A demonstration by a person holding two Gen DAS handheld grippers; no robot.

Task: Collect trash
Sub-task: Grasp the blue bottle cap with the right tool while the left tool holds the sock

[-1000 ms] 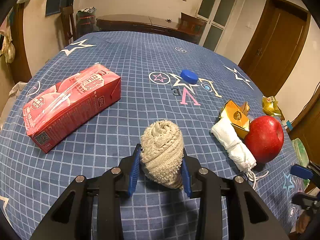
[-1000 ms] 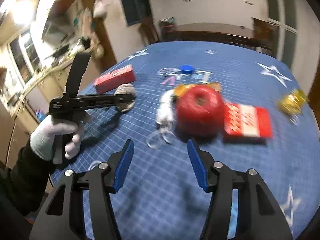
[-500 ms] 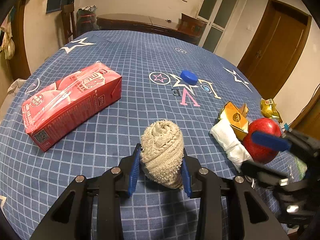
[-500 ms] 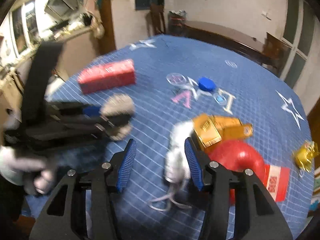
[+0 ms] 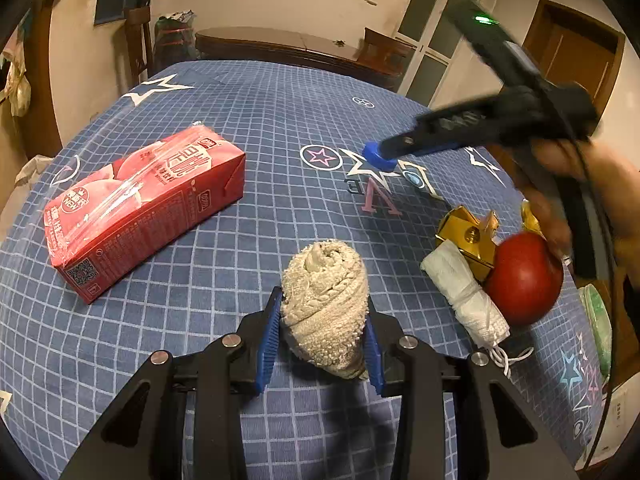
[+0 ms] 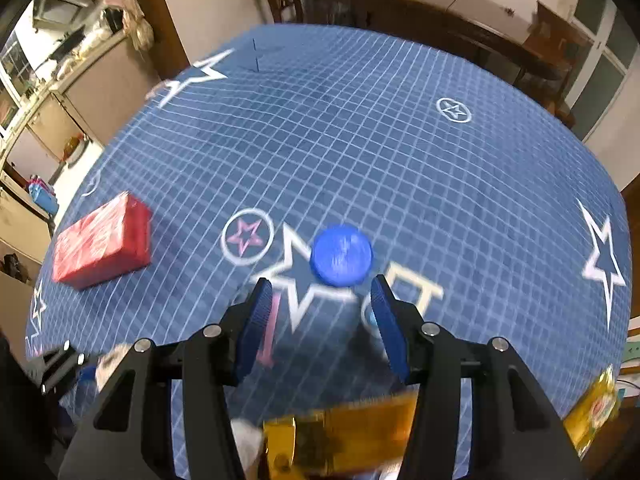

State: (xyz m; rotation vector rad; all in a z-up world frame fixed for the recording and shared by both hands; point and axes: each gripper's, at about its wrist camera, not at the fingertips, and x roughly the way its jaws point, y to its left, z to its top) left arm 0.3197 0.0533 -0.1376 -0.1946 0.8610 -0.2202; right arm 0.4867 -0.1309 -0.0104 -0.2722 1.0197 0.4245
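Observation:
My left gripper [image 5: 322,316] is shut on a rolled beige towel [image 5: 326,312] that rests on the blue checked tablecloth [image 5: 256,120]. My right gripper [image 6: 320,300] is open and empty, its blue pads just short of a blue bottle cap [image 6: 341,255] lying on the cloth; the cap is a little beyond the fingertips. In the left wrist view the right gripper [image 5: 404,146] reaches over the same blue cap [image 5: 376,156] from the right. A red drink carton [image 5: 140,208] lies at the left, and it also shows in the right wrist view [image 6: 102,242].
A red apple [image 5: 524,280], a white tissue roll [image 5: 464,292] and a gold box [image 5: 468,236] lie together at the right. The gold box [image 6: 340,436] sits under my right gripper. A gold wrapper [image 6: 592,412] lies near the table's right edge. Chairs and a dark sideboard [image 5: 288,48] stand beyond the table.
My right gripper has moved away from the apple and tissue, forward across the table to the blue cap. My left gripper has stayed still, holding the towel.

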